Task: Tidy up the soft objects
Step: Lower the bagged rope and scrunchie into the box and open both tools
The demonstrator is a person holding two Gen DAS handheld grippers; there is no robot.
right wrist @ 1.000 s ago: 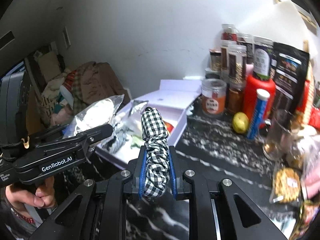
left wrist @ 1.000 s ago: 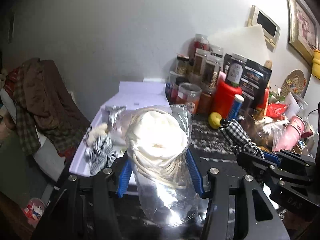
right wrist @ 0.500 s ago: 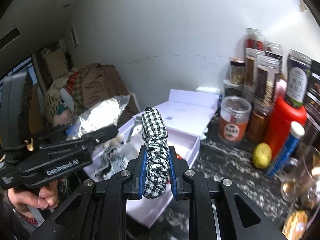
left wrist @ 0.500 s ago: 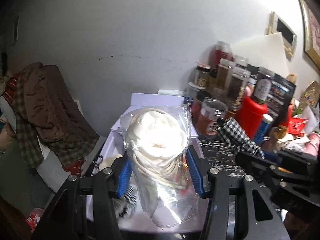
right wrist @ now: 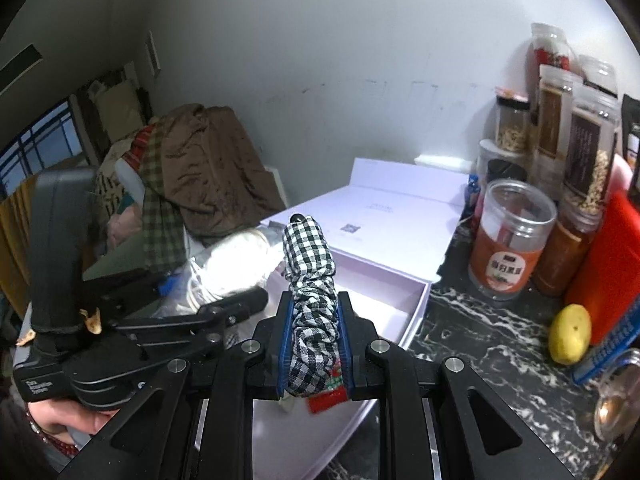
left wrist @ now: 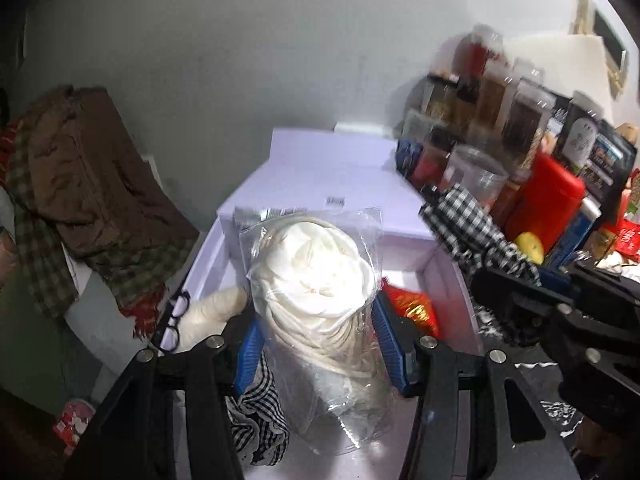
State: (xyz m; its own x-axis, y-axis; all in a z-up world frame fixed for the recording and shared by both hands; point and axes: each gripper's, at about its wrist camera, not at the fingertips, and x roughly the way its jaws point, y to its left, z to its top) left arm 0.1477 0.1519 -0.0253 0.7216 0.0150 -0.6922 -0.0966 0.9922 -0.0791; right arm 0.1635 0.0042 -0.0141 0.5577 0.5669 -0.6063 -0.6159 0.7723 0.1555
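Note:
My left gripper [left wrist: 320, 342] is shut on a clear plastic bag [left wrist: 316, 280] with a cream soft bundle inside, held over the open white box [left wrist: 448, 280]. In the right wrist view my right gripper [right wrist: 316, 320] is shut on a black-and-white checked scrunchie [right wrist: 310, 264], just above the box's near corner [right wrist: 416, 304]. The scrunchie [left wrist: 468, 220] also shows at the right of the left wrist view. In the box lie a checked cloth [left wrist: 260, 420], a cream plush piece [left wrist: 212, 308], black toy glasses [left wrist: 176, 320] and a red packet [left wrist: 416, 308].
The box lid [left wrist: 328, 176] lies open against the wall. Jars [right wrist: 512, 256], a red canister [right wrist: 612, 264] and a lemon [right wrist: 570, 334] crowd the black marble counter [right wrist: 480, 352] on the right. A pile of brown and checked clothes [right wrist: 200, 168] lies to the left. A hand [right wrist: 68, 420] holds the left gripper.
Both grippers have moved left and down with their loads, from over the counter to over the white box. The box's inside now fills the lower part of both views.

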